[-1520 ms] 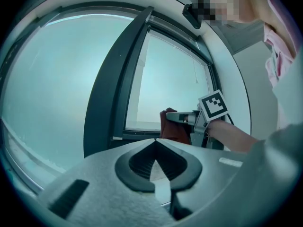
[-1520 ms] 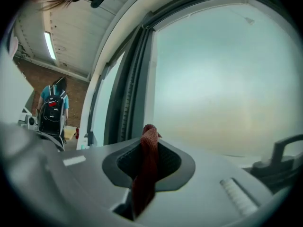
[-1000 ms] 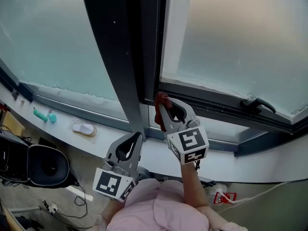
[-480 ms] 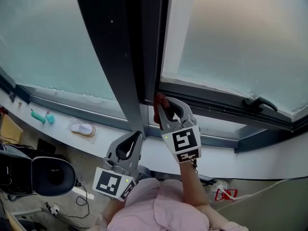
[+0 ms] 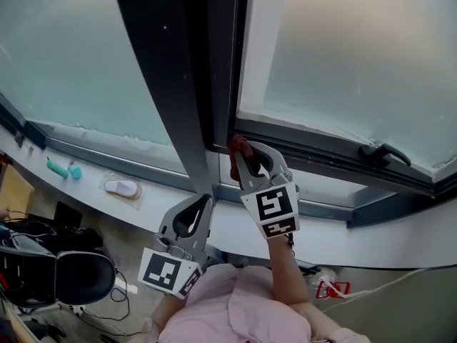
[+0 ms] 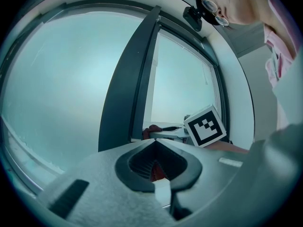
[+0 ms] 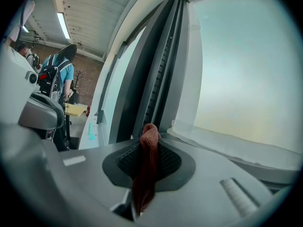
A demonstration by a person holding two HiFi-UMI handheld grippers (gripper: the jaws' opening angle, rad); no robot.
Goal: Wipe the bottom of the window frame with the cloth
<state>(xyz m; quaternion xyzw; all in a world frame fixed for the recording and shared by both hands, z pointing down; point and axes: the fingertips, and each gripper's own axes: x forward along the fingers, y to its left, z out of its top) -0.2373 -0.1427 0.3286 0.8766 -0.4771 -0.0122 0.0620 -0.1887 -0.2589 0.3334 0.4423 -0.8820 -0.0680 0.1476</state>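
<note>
My right gripper (image 5: 238, 148) is shut on a reddish-brown cloth (image 7: 147, 161), whose bunched tip (image 5: 238, 147) sits at the left end of the window frame's bottom rail (image 5: 314, 151), beside the dark upright post (image 5: 182, 91). In the right gripper view the right gripper (image 7: 150, 132) points at the corner where post and rail meet. My left gripper (image 5: 203, 202) hangs lower, in front of the white sill (image 5: 335, 241), jaws together with nothing in them. In the left gripper view the left gripper (image 6: 155, 142) looks up at the right gripper's marker cube (image 6: 204, 126).
A window handle (image 5: 383, 153) sticks out on the rail to the right. On the sill at left lie a white object (image 5: 123, 188) and a teal object (image 5: 63, 168). A black chair (image 5: 63, 277) and cables stand on the floor below. A person with a backpack (image 7: 56, 77) stands behind.
My right gripper with the cloth has edged slightly left and up along the frame corner. The head view has shifted, so the chair below appears further right. The left gripper holds still.
</note>
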